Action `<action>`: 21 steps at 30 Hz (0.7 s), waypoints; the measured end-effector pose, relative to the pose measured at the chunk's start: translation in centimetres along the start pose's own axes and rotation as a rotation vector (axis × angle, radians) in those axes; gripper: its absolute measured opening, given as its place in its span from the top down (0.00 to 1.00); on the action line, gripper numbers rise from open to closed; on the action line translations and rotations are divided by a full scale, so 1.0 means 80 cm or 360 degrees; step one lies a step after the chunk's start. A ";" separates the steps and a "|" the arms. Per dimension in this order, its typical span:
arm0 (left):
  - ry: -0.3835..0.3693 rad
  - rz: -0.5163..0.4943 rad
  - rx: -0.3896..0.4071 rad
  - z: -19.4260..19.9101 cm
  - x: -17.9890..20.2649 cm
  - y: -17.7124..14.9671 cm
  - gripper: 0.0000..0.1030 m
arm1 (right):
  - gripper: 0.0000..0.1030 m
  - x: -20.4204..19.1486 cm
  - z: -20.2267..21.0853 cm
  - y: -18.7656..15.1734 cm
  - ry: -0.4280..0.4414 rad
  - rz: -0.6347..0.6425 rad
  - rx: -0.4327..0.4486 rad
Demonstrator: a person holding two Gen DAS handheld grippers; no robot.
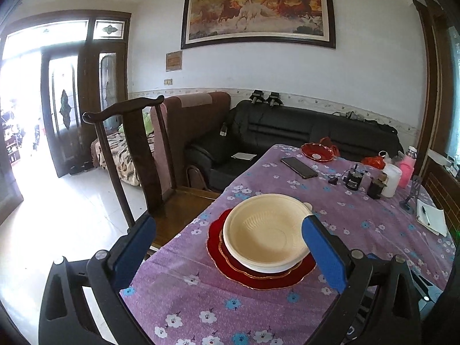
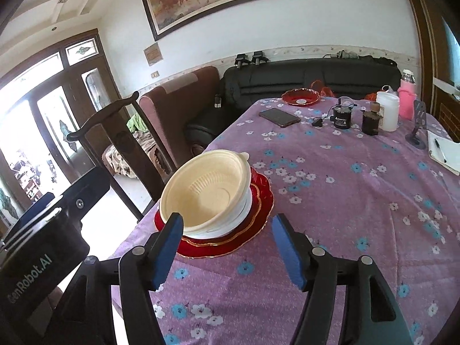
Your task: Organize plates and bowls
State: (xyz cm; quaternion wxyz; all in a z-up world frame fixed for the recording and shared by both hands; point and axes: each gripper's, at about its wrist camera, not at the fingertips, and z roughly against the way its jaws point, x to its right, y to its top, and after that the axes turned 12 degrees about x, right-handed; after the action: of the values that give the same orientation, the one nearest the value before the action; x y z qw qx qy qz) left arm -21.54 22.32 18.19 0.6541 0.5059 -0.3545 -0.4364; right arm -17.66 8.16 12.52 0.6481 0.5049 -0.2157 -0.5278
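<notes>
While both jaws stand wide and hold nothing, the cream bowl (image 1: pixel 266 231) nests in a white bowl (image 2: pixel 244 210) on the gold-rimmed red plate (image 1: pixel 258 279).

A lived-in sitting room, bright at the door.

White walls carry a wide framed horse painting (image 1: pixel 258 11) and a patterned border strip lower down. Under it stands a black sofa (image 1: pixel 287 132), with a brown armchair (image 1: pixel 195 115) just beside it on the left. A dark wooden chair (image 1: pixel 135 155) stands at the table (image 1: pixel 201 302), which wears a purple flowered cloth. The floor (image 1: pixel 72 207) is pale glossy tile. On the left, dark wooden doors (image 1: pixel 66 109) with glass panes let in strong daylight that washes out the doorway. Dark wood trim frames a window at the right edge.
</notes>
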 end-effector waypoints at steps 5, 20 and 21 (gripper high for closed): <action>-0.0022 0.0005 0.0022 0.011 -0.001 0.000 0.02 | 0.31 -0.005 0.007 -0.004 -0.0005 0.0023 0.0008; -0.0068 0.0022 0.0087 0.024 -0.005 -0.004 0.00 | 0.29 -0.017 0.009 -0.014 -0.0015 0.0085 0.0012; -0.0068 0.0019 0.0089 0.024 -0.005 -0.004 0.00 | 0.29 -0.018 0.009 -0.014 -0.0015 0.0085 0.0011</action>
State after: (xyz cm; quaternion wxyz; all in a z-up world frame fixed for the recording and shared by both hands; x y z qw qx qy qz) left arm -23.47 21.96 18.29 0.6345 0.5125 -0.3835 -0.4332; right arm -19.25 9.20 12.17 0.6592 0.4987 -0.2339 -0.5119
